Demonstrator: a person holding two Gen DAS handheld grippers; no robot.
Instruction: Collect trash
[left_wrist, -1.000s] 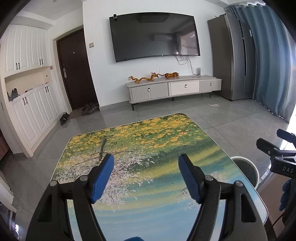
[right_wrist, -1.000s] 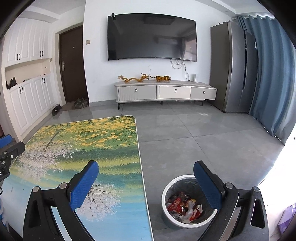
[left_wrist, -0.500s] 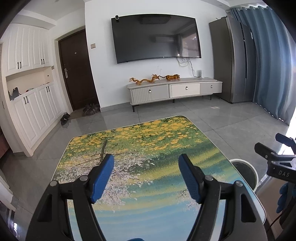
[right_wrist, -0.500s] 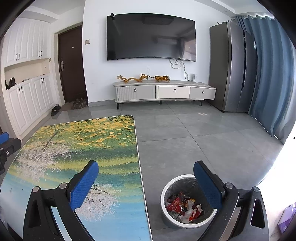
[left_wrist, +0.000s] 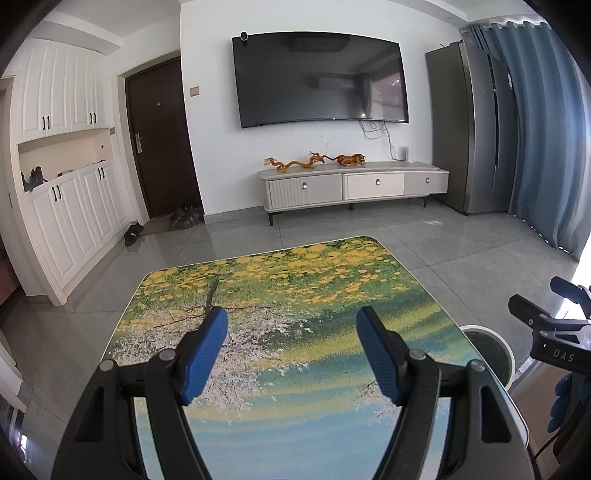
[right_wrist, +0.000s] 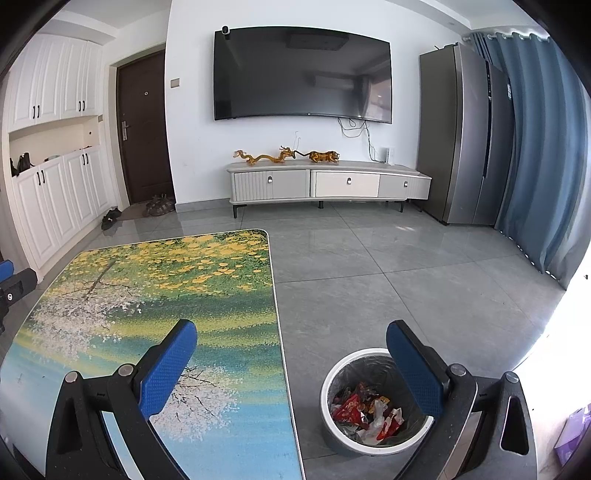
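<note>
- left gripper (left_wrist: 291, 350): jaws spread wide, nothing between them, hovering over the table (left_wrist: 258, 280).
- right gripper (right_wrist: 291, 365): also spread and empty, straddling the table's right edge with the bin (right_wrist: 332, 435) at about 5 o'clock in its view.
- trash (right_wrist: 364, 410): red and white wrappers lie inside the bin, which stands on the floor just beside the table.
- Table top shows no litter in either view, so my read is collection is done or nearly so.
- To finish well: sweep both cameras over floor and table edges for strays, keep jaws wide until over a piece, drop only once above the bin mouth.
</note>
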